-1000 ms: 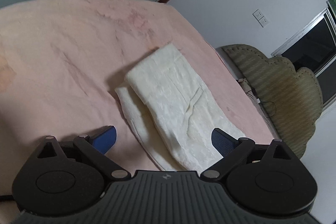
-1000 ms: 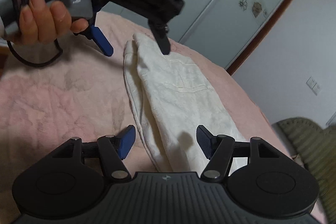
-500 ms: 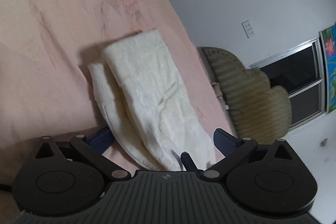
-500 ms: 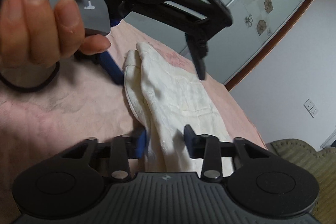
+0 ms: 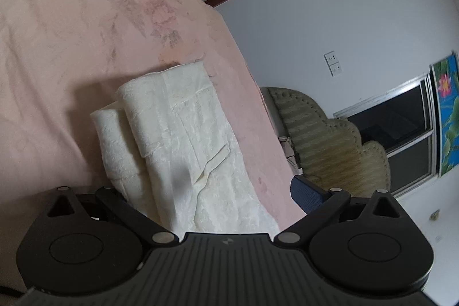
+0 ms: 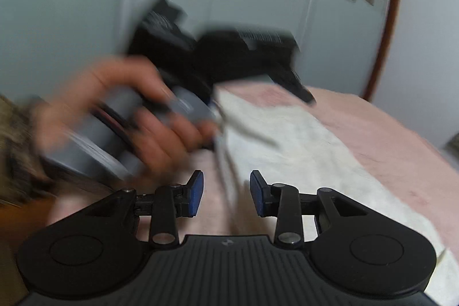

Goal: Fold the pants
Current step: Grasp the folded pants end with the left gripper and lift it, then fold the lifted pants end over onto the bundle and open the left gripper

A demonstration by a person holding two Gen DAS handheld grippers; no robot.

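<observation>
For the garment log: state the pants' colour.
Cream-white pants, clearest in the left wrist view.

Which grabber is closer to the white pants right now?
Left, probably. The left gripper straddles the near end of the white pants, its left finger hidden behind the cloth. The right gripper hangs open at their edge; blur hides whether it touches.

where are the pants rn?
The cream pants lie folded on the pink bedspread, centre of the left wrist view, near the bed edge by the beige chair, between the left gripper fingers.
</observation>
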